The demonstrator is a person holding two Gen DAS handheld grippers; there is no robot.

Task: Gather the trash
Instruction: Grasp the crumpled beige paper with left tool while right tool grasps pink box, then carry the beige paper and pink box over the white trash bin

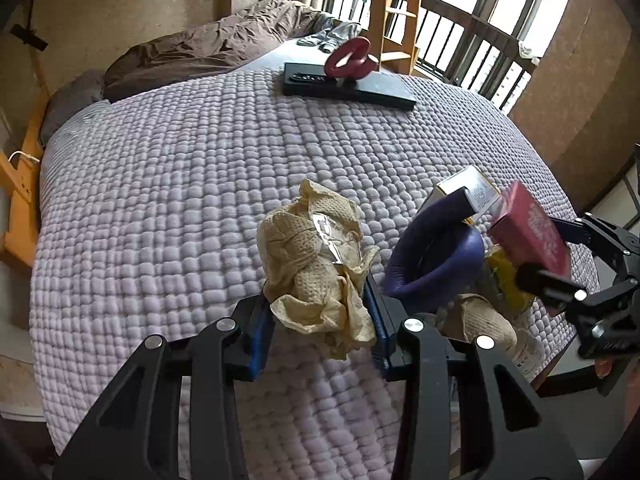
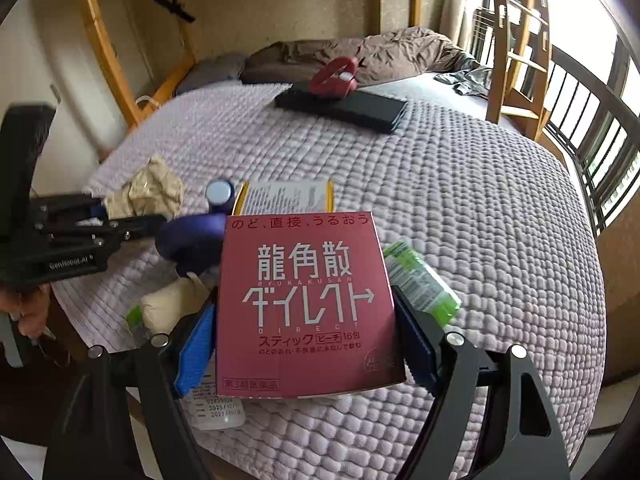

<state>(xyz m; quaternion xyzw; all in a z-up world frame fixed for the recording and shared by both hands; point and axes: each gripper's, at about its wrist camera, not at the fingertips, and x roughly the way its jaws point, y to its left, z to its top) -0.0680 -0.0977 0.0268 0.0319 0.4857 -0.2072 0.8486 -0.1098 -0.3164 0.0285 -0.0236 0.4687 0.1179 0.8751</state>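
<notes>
Left claw (image 1: 320, 312) is clamping crumpled paper (image 1: 320, 264), right claw (image 2: 306, 340) is gripping pink box (image 2: 304, 304); next, both are needing a bin.

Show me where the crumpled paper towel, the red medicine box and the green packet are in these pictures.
crumpled paper towel (image 1: 316, 264), left wrist view, middle of the wad.
red medicine box (image 2: 304, 300), right wrist view, centre of its printed front.
green packet (image 2: 424, 284), right wrist view, middle of its striped face.
</notes>
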